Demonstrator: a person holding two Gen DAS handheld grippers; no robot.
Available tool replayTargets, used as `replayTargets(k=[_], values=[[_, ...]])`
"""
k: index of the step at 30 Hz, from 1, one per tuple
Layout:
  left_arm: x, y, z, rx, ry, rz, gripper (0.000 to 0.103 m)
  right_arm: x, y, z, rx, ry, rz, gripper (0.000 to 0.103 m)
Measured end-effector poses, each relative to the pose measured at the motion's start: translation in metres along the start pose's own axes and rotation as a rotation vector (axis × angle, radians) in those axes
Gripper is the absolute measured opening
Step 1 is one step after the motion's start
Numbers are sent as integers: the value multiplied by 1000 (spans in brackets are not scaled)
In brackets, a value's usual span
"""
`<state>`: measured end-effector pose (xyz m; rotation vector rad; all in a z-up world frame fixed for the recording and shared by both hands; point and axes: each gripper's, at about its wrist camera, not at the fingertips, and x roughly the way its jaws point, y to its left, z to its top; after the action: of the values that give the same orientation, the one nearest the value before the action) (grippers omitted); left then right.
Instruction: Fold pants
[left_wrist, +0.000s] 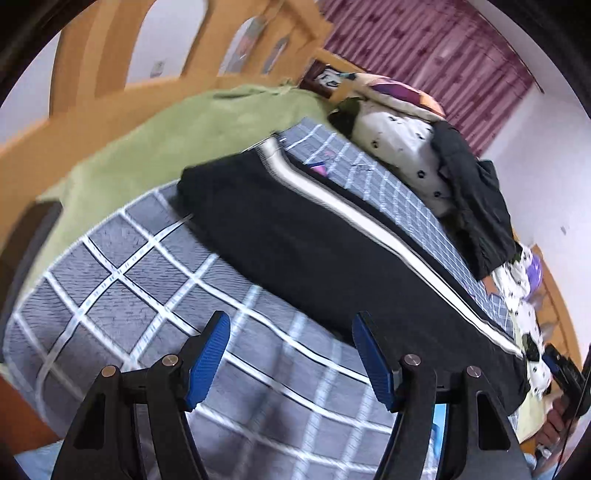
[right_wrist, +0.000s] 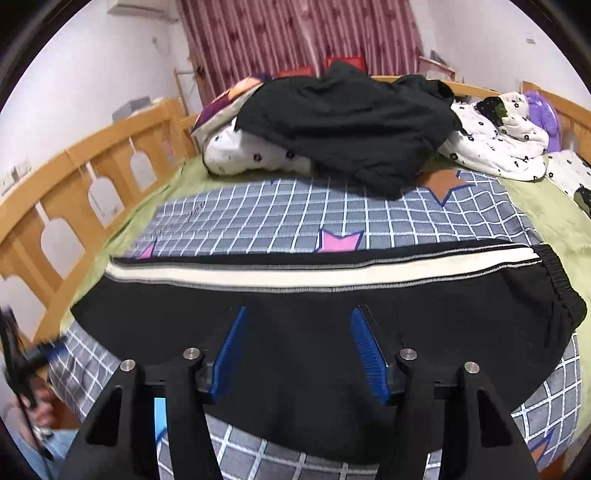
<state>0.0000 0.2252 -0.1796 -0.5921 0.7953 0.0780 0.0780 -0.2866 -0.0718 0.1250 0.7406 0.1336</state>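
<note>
Blue-padded fingers (right_wrist: 364, 339) fill the bottom of our right view, and the right gripper (right_wrist: 297, 349) has them spread wide apart with nothing between them, hanging just over the near edge of the pants (right_wrist: 332, 295). We see the pants laid out flat across the checked blanket (right_wrist: 258, 210), black with a white stripe (right_wrist: 295, 271) running along the far side and the elastic waistband (right_wrist: 554, 288) bunched at the right end. Over in our left view, the left gripper (left_wrist: 291, 354) is spread open too, holding nothing, poised above bare blanket (left_wrist: 122, 258) beside the pants (left_wrist: 295, 251), with its right-hand finger close to the dark cloth; whether it touches, we cannot tell. From here the pants stretch away lengthwise, stripe (left_wrist: 369, 221) on the far edge. Behind them we have a pile of dark clothes (right_wrist: 351, 125) draped over a spotted white quilt (right_wrist: 498, 136), a green sheet (left_wrist: 184, 129) under the blanket, a wooden bed rail (right_wrist: 92, 162), and a striped red curtain (right_wrist: 295, 33) at the back wall.
</note>
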Motion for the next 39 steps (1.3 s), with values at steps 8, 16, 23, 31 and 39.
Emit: replayTargets(k=[8,16,23,31,39], values=[[72,53,53,-171,51,-30,37,17,-5,-2,-19,45,-56,58],[103,49,84,-187,75,-20,32,30,-7,-25,-88,112,-115,58],[62,-25,93,58,-90,233,14,6,-18,-37,-121,48,-100,58],[17,-252,60,546,-194,79,13,-33,-82,-46,-30,-54,-130,58],[63,-434,-90,887,-39,-191,5,-67,-152,-65,111,-128,-218,58]])
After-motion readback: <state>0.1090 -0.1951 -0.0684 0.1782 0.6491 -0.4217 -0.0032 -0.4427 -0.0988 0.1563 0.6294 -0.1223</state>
